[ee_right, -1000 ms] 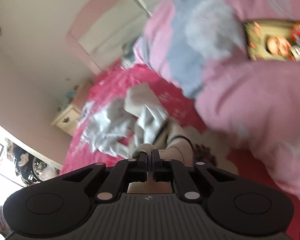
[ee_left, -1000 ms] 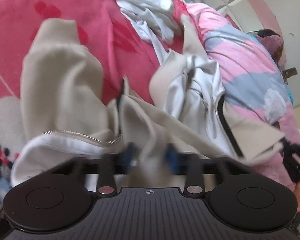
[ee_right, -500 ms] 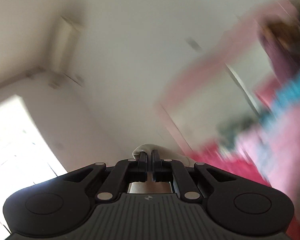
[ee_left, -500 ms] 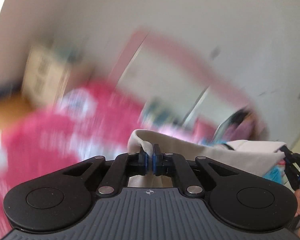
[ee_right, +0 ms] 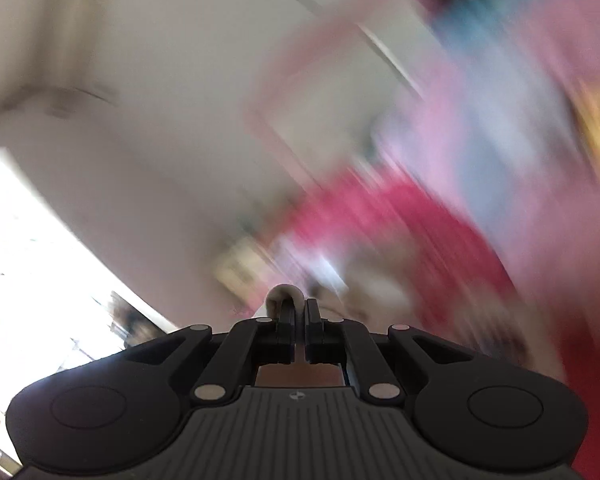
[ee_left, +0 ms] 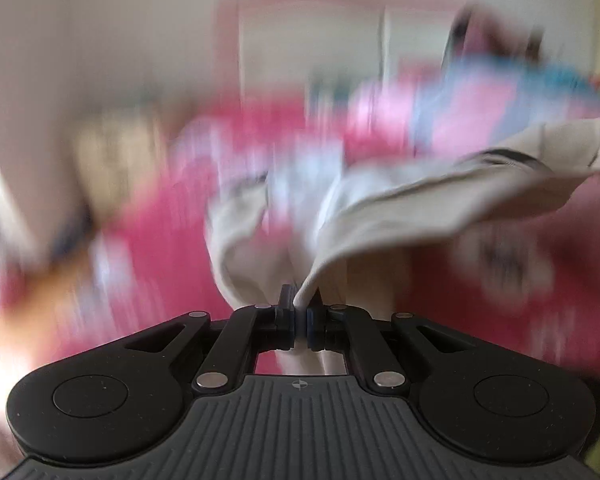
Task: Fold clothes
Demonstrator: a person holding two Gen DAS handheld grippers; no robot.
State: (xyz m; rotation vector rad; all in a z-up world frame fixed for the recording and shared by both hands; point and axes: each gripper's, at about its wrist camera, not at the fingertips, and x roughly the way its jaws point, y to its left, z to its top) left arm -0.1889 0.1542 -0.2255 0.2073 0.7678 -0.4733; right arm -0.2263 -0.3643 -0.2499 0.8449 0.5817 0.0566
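A beige jacket (ee_left: 400,208) with a pale lining and dark trim hangs in the air above the pink bed, stretched from bottom centre to the right edge of the left wrist view. My left gripper (ee_left: 300,306) is shut on one edge of it. The far corner of the jacket (ee_left: 580,148) is pulled taut toward the right edge. In the right wrist view my right gripper (ee_right: 298,310) is shut on a small roll of the same beige cloth (ee_right: 284,294). Both views are heavily blurred by motion.
The bed with a bright pink sheet (ee_left: 148,240) lies below. A pink and blue quilt (ee_left: 480,108) is heaped at the back right. Pale walls, a pink-framed door (ee_right: 312,92) and a bright window (ee_right: 32,248) surround the bed.
My left gripper closed on the jacket's edge and lifted it off the bed. Both grippers swung up toward the wall and have tipped back down, the jacket now spread between them.
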